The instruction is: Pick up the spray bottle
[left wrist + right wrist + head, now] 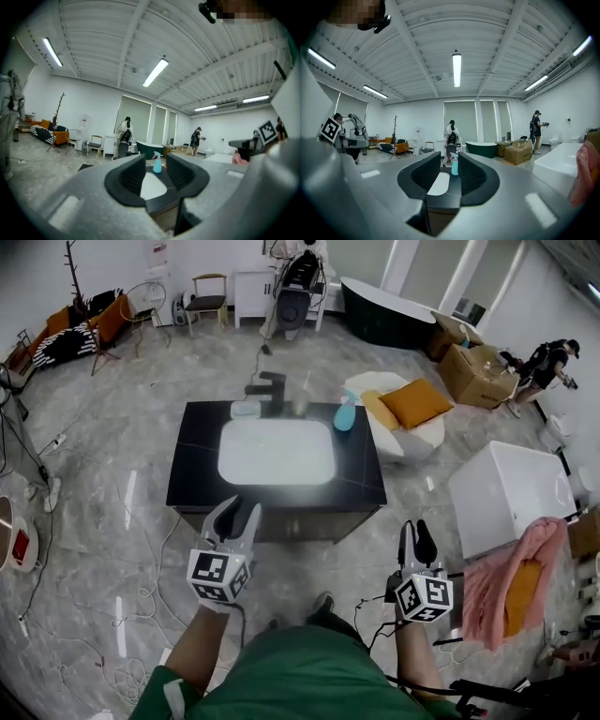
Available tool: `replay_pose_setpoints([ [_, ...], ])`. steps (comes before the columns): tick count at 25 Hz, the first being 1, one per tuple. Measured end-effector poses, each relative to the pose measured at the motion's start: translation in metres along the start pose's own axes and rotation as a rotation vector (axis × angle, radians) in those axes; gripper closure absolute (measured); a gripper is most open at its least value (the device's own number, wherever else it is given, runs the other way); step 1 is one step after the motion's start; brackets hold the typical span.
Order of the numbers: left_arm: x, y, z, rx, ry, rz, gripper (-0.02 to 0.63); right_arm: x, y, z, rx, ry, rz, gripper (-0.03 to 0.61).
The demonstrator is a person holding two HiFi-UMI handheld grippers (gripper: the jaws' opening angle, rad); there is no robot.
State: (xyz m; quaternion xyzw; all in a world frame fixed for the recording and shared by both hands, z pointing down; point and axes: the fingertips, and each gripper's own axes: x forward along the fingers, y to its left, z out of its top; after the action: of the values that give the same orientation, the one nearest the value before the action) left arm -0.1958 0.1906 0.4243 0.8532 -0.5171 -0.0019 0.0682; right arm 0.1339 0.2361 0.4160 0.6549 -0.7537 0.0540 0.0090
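Note:
A teal spray bottle [345, 415] stands upright at the back right of a black vanity counter [194, 476], beside the white sink basin [277, 452]. My left gripper [238, 506] hovers just off the counter's front edge, open and empty. Lower right, my right gripper [417, 532] is short of the counter, its jaws a little apart with nothing between them. In the left gripper view the spray bottle [157, 163] shows far off through the gap of the left gripper [155, 174]. The right gripper view likewise frames the spray bottle [454, 165] between the jaws of the right gripper [450, 176].
A black faucet [272, 391] rises behind the basin. A white armchair [424, 440] with orange cushions sits right of the counter. A white tub [511, 493] and pink cloth [506, 577] are at the right. Cables [141, 601] trail on the floor. A person [548, 362] stands far right.

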Motion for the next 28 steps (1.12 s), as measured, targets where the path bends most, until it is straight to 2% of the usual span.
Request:
replay_pose_setpoints([
  [6,0.013,0.035,-0.013,-0.022,0.033,0.032,0.479,0.047,0.018,-0.009,0.014,0.024,0.043,0.48],
  [13,0.055,0.074,-0.014,0.0,0.055,0.139,0.477,0.142,0.019,-0.024,0.058,0.025,0.153,0.48],
  [18,0.126,0.094,-0.01,-0.001,0.078,0.19,0.477,0.23,-0.005,-0.026,0.083,0.052,0.201,0.48],
  [28,0.288,0.077,-0.008,0.005,0.143,0.177,0.476,0.377,-0.076,-0.034,0.122,0.105,0.29,0.48],
])
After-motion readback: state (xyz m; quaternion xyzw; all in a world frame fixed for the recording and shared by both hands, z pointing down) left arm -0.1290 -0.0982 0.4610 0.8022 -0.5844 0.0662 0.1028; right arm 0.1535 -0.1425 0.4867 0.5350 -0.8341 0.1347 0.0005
